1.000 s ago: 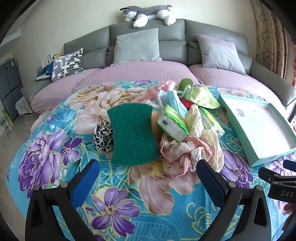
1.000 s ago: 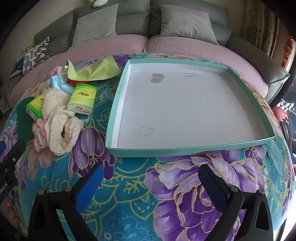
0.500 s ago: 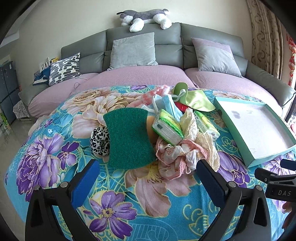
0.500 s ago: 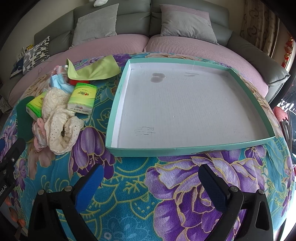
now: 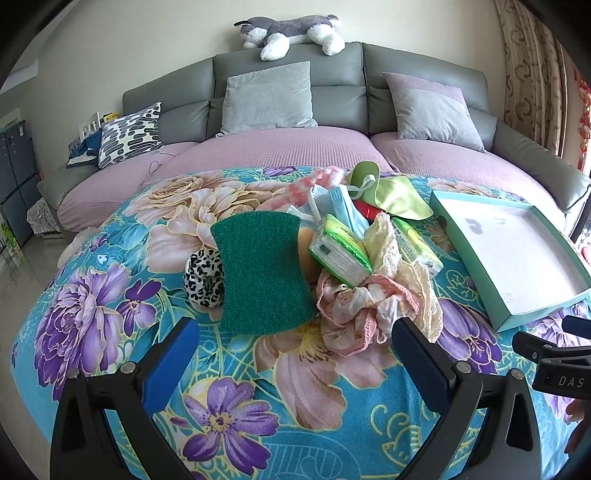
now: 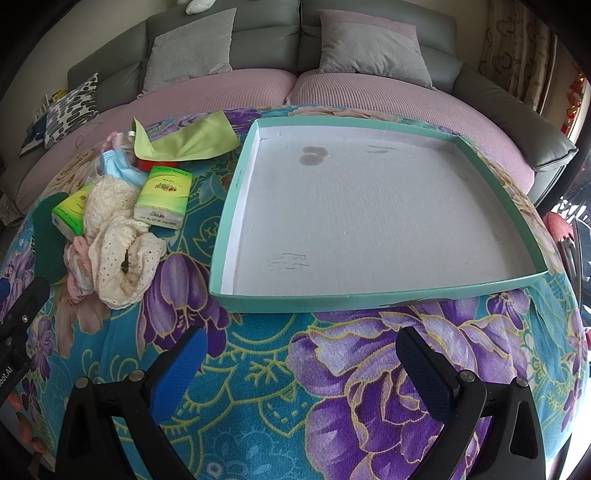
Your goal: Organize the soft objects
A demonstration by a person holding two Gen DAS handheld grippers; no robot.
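A pile of soft things lies on the floral cloth: a green scouring pad (image 5: 263,271), a leopard-print scrunchie (image 5: 204,277), green tissue packs (image 5: 340,249) (image 6: 164,197), cream and pink lace cloth (image 5: 369,306) (image 6: 118,254), blue face masks (image 5: 341,210) and a lime-green cloth (image 5: 391,197) (image 6: 188,140). My left gripper (image 5: 295,362) is open, low and just short of the pile, with nothing between its fingers. An empty teal tray (image 6: 369,206) (image 5: 517,251) sits right of the pile. My right gripper (image 6: 299,369) is open in front of the tray's near wall.
A grey sofa (image 5: 288,96) with lilac seat covers and cushions runs behind the table, with a plush dog (image 5: 291,31) on its back. A patterned pillow (image 5: 129,136) lies at its left end. Curtains (image 5: 532,81) hang at the right. The other gripper's black body (image 5: 554,362) shows at the right edge.
The left gripper has tilted up and drawn back slightly, so the pile sits lower in its view and more sofa shows. The right gripper has barely moved. Both stay open.
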